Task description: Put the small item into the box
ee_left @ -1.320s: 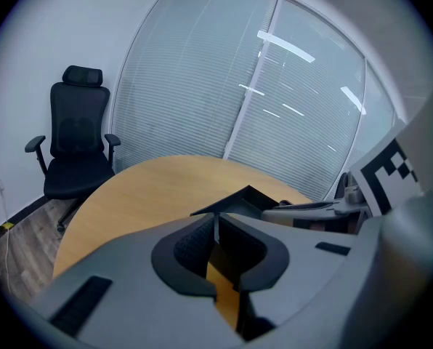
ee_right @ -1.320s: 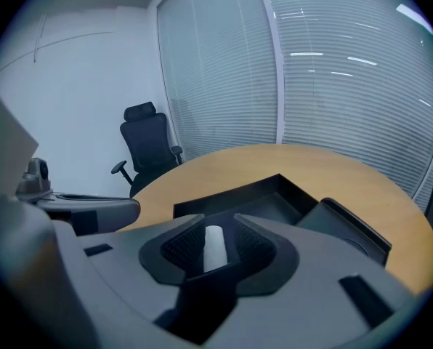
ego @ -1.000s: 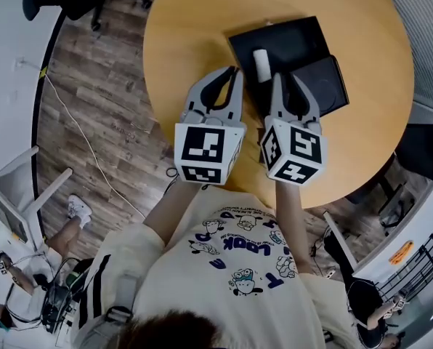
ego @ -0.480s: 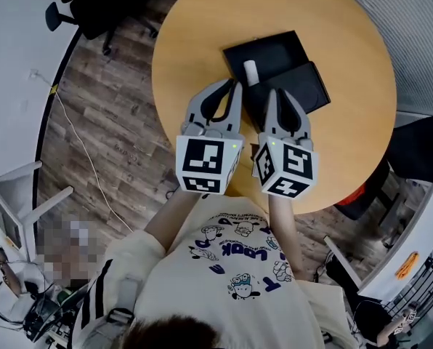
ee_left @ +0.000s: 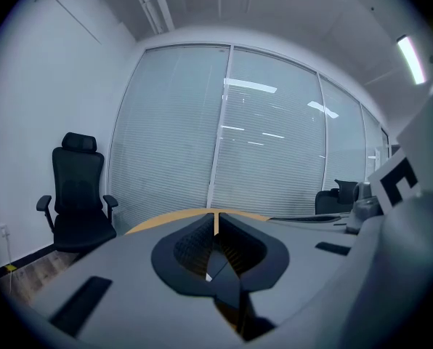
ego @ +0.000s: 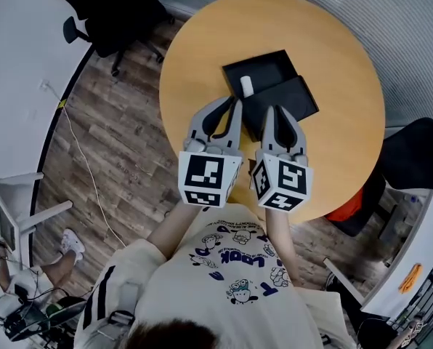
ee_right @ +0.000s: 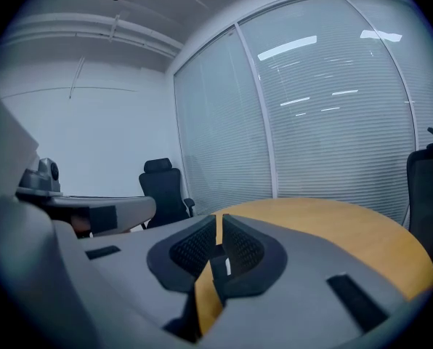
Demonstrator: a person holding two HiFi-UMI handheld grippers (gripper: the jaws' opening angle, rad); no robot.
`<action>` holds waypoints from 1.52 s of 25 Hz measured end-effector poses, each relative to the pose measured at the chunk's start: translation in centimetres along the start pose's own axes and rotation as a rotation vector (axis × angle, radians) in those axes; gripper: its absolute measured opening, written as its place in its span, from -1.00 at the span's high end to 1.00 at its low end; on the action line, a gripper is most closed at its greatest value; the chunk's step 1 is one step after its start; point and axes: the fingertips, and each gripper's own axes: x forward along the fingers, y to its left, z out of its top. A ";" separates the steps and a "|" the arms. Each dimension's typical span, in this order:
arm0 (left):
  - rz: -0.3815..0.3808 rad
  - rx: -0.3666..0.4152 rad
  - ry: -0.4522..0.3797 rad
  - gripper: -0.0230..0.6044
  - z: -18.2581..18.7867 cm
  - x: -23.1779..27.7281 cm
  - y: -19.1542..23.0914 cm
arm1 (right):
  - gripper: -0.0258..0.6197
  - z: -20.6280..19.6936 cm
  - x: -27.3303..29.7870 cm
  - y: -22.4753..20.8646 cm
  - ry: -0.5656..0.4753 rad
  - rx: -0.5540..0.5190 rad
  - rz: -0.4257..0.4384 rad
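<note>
A small white cylinder (ego: 246,86) lies inside the open black box (ego: 271,65) on the round wooden table (ego: 333,49). The box's black lid (ego: 288,99) lies against its near right side. My left gripper (ego: 236,102) hangs above the table just short of the box, its jaws together and empty, as in the left gripper view (ee_left: 215,222). Beside it my right gripper (ego: 269,112) points at the lid. Its jaws have just been closing and stand shut with nothing between them, as in the right gripper view (ee_right: 219,222).
A black office chair (ego: 107,13) stands on the wood floor at the far left of the table. A dark seat (ego: 416,155) and an orange thing (ego: 347,206) sit at the table's right edge. A white chair (ego: 13,209) and a cable lie to the left.
Both grippers have drawn back from the box toward me and risen. The right jaws went from slightly apart to shut. The white cylinder stays in the box.
</note>
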 end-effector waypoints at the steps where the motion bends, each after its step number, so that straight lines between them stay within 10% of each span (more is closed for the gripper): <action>1: 0.002 0.005 -0.009 0.83 0.2 -0.4 -0.1 | 0.78 0.3 -0.4 0.2 -0.012 -0.003 0.003; 38: 0.017 0.033 -0.102 0.83 2.6 -4.8 -1.2 | 0.79 2.8 -4.6 2.7 -0.123 -0.040 0.046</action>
